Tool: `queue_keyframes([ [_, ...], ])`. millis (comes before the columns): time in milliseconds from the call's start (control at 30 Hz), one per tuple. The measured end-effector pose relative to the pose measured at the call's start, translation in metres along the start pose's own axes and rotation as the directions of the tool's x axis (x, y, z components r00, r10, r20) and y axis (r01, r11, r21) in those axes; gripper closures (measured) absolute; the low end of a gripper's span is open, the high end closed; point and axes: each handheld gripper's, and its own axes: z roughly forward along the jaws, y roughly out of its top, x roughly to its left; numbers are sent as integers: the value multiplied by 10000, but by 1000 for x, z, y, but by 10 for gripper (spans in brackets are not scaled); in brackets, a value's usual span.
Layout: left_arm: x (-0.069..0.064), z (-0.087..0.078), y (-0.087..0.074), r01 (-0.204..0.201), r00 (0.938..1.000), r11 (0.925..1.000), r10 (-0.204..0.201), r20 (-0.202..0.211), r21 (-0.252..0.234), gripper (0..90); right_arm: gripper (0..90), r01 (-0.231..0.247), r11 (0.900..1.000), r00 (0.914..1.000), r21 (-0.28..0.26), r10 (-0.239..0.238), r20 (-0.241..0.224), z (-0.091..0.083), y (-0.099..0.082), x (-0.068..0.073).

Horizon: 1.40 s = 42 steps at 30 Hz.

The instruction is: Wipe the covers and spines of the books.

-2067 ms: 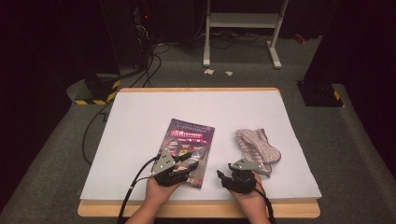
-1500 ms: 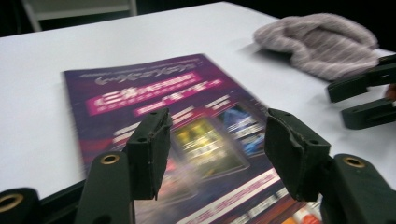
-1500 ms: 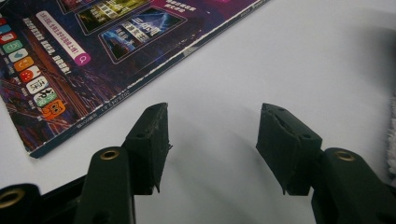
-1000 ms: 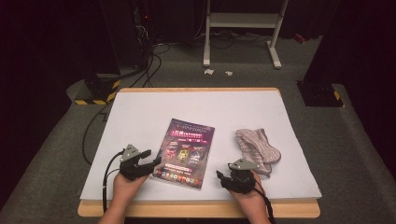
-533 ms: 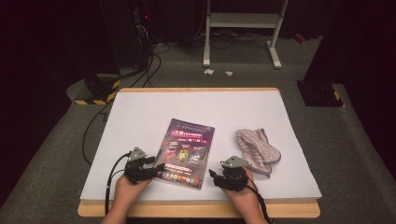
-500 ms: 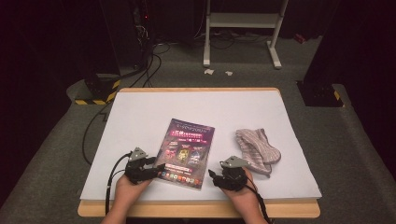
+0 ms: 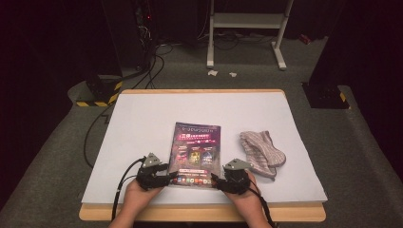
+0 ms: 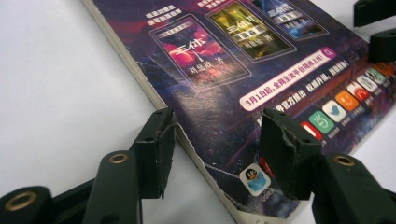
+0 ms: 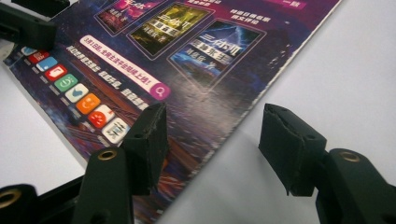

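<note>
A purple-covered book [image 7: 195, 152] lies flat near the table's front, slightly skewed. My left gripper [image 7: 164, 178] is at its near-left corner, open; in the left gripper view its jaws straddle the book's [image 8: 261, 70] left edge, one pad on the table, the other over the cover. My right gripper [image 7: 219, 183] is at the near-right corner, open; in the right gripper view the jaws straddle the book's [image 9: 154, 51] right edge. The other gripper's jaw tips show at the top corner of each gripper view. A striped grey cloth [image 7: 260, 153] lies right of the book.
The white table [image 7: 142, 118] has bare surface to the left and behind the book. Its wooden front edge [image 7: 199, 213] lies just under the hands. Black cables [image 7: 95, 137] hang off the left side; a white stand [image 7: 247, 28] is on the floor beyond.
My left gripper swung out to the left of the book, then came back to its near-left corner. My right gripper shifted left to the book's near-right corner.
</note>
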Motion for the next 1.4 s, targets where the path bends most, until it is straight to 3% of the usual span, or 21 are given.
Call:
queue_keyframes([
  [400,-14,9,5,-275,9996,9996,275,78,6,455,421,-175,9997,9998,151,174,96,-3,-3,-5],
  [700,-13,9,5,-366,9990,9993,366,273,-22,450,410,-257,9996,9996,109,256,98,-6,-6,-8],
  [933,-13,9,5,-695,9975,9975,697,121,-155,415,378,-308,9994,9994,137,306,132,-6,-7,-8],
  [1133,-10,5,3,-716,9974,9965,711,-145,-423,371,366,-281,9995,9995,169,279,135,-6,-7,-9],
  [1400,2,-10,0,-665,9978,9904,650,-165,-1212,352,372,-110,9999,9999,-1,110,84,-10,-7,-9],
])
